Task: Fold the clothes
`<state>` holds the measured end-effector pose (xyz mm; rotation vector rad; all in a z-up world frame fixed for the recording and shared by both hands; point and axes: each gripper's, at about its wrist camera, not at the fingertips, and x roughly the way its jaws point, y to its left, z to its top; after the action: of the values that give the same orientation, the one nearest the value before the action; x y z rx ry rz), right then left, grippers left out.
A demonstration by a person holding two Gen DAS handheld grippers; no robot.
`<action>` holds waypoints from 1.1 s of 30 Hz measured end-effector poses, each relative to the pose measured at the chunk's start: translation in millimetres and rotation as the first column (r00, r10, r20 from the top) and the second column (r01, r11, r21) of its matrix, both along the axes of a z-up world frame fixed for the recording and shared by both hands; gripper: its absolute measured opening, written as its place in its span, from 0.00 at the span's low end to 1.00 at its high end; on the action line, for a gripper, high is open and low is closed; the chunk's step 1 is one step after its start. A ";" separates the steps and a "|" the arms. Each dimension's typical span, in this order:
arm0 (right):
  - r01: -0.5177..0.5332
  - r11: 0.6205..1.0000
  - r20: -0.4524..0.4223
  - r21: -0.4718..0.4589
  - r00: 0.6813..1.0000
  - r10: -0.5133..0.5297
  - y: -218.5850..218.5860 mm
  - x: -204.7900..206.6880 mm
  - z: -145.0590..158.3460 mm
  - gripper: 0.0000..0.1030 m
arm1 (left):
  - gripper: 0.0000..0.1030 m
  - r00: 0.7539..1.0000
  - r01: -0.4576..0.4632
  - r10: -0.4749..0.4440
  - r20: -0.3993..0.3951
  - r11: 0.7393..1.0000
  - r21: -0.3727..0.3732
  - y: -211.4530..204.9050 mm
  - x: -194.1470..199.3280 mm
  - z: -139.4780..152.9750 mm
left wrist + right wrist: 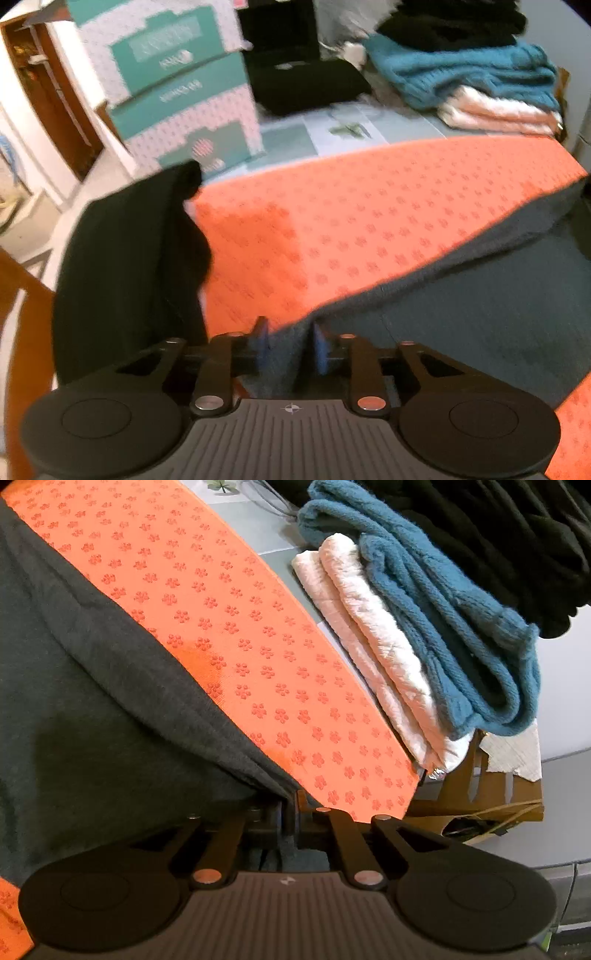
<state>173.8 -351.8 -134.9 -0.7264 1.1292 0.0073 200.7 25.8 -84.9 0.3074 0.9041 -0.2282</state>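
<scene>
Though creased, soft grey knit garment [92, 701]

Garment [92, 701] on mat [229, 627]

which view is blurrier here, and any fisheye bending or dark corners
Left wrist view: motion-smeared, the teal boxes unreadable, the orange mat edge bowed, corners black. Right wrist view: sharper, the mat's flower print and the blue knit crisp, dim on the grey garment.

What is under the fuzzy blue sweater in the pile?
Under the blue sweater lies a folded pale pink-white cloth. A black garment sits on top of the sweater. What is below the pale cloth is mostly hidden by the pile.
</scene>
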 end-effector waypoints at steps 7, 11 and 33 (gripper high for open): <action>0.124 0.975 0.017 0.185 0.991 -0.129 -21.9 7.3 20.5 0.26 | 0.44 0.997 -0.077 0.077 -0.006 0.993 -0.086 12.1 12.8 11.9; 0.172 0.937 0.021 0.303 0.982 -0.187 -31.9 3.6 41.8 0.46 | 0.47 0.997 -0.072 0.071 -0.015 0.992 -0.102 12.1 7.1 18.8; 0.367 0.823 0.080 0.434 0.894 -0.440 -26.1 -159.2 143.6 0.60 | 0.70 0.991 0.124 -0.132 -0.025 0.970 -0.207 0.9 -88.0 74.1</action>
<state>14.6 -377.9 8.7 -0.0964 1.0464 -0.1754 112.7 26.6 -10.8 0.1700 0.8912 -0.4448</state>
